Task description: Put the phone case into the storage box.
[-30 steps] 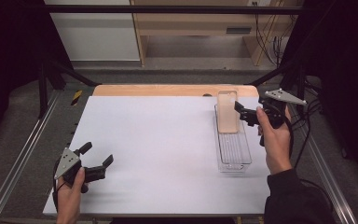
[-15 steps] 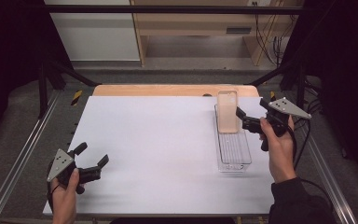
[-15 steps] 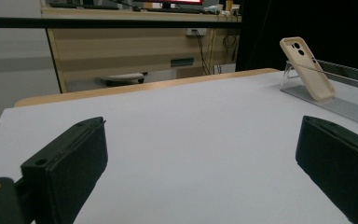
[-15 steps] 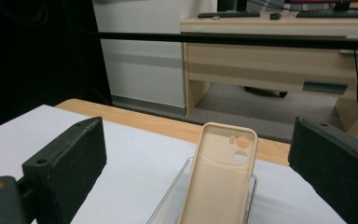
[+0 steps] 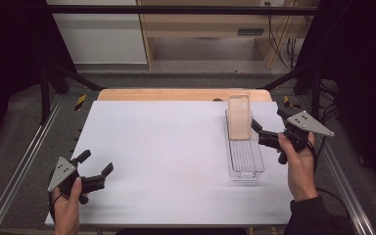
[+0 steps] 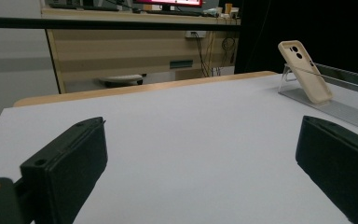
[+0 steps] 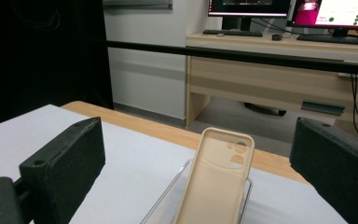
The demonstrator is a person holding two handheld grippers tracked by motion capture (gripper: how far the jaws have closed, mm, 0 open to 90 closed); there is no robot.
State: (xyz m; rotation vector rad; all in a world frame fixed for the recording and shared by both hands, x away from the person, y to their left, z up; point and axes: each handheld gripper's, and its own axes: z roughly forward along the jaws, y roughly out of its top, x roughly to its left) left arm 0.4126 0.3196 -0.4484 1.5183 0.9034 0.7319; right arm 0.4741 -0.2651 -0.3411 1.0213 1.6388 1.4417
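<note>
Two grippers are hovering with jaws spread wide and gripping nothing: the left gripper (image 5: 97,172) near the white table's (image 5: 166,147) front-left corner, the right gripper (image 5: 262,132) just beside the beige phone case (image 5: 239,116) leaning upright in the clear tray (image 5: 245,156).

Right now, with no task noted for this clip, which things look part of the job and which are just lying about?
Likely part of the job (a guess):
- beige phone case, leaning upright in the tray
- clear tray
- right gripper, open, beside the case
- left gripper, open, far from both

Just about:
- desk with monitors behind the table
- yellow-black object on the floor
</note>
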